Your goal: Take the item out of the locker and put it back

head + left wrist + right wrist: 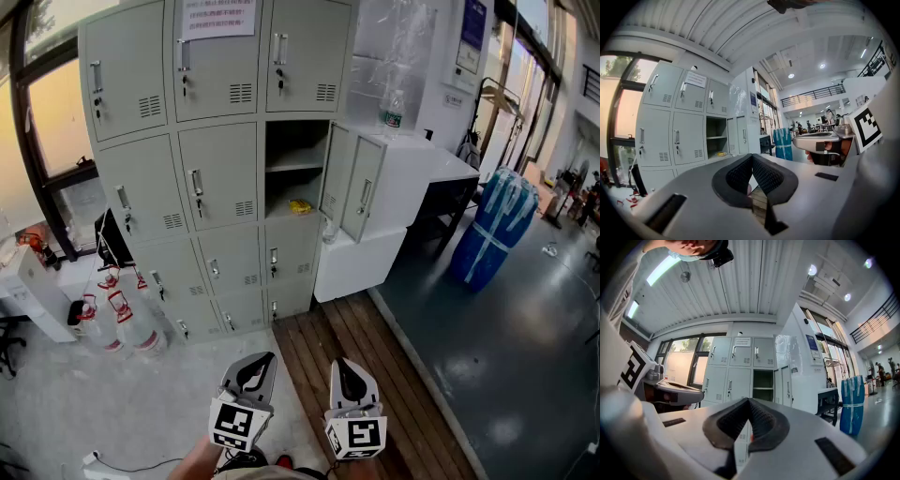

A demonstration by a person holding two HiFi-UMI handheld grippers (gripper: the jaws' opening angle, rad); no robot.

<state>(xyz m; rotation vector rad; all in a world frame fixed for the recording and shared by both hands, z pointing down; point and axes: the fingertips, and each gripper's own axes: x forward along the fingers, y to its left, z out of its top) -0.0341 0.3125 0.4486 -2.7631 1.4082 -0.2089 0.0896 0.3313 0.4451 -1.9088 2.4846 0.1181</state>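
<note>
**Step in hand: approach.** Neither claw has reached the locker. The left claw and the right claw are held side by side, well in front of the locker. Each has its jaws closed tip to tip, with nothing between them.

**Position of the item.** The item lies inside the one open compartment, in the right column and middle row of the locker. It rests on the compartment floor, below the inner shelf. The door stands swung out at the compartment's right side.

**Next move (judgement).**
1. Close the distance to the locker.
2. Open one claw.
3. Enter the compartment below the inner shelf, keeping clear of the door edge.

**Materials and shapes.**
- Locker: pale grey painted sheet metal, with flat rectangular doors that carry louvred vents, upright handles and key locks.
- Item: small, low and yellow. Its material cannot be told from here.
- Floor in front of the locker: brown wooden planks.
</note>
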